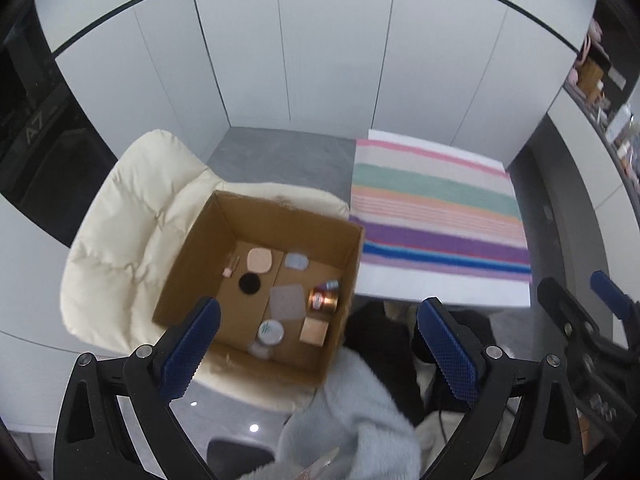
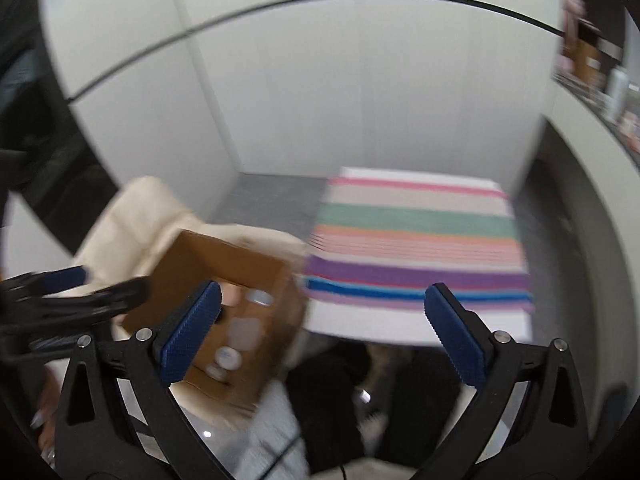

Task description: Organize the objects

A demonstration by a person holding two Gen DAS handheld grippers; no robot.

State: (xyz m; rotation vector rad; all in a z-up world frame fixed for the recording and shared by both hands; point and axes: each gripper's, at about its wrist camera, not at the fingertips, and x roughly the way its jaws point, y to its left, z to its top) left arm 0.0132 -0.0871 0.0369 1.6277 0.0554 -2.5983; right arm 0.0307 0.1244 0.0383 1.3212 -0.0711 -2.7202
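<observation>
An open cardboard box [image 1: 188, 276] sits on a cream padded chair [image 1: 132, 232]. Inside lie several small items: a peach compact [image 1: 259, 260], a black round puff [image 1: 249, 283], a grey square pad [image 1: 286, 302], a red can [image 1: 323, 299], a white round tin [image 1: 271, 331] and a tan block [image 1: 314, 331]. My left gripper [image 1: 320, 344] is open and empty, above the box's near right corner. My right gripper [image 2: 320, 332] is open and empty, between the box [image 2: 272, 280] and the striped cloth [image 2: 416, 240]. That view is blurred.
A table with a striped cloth [image 1: 436, 208] stands right of the chair. A pale blue fluffy sleeve [image 1: 352, 412] and dark clothing [image 1: 380, 328] lie below the box. White wall panels [image 1: 320, 60] stand behind. Cluttered shelves [image 1: 612, 104] are at far right.
</observation>
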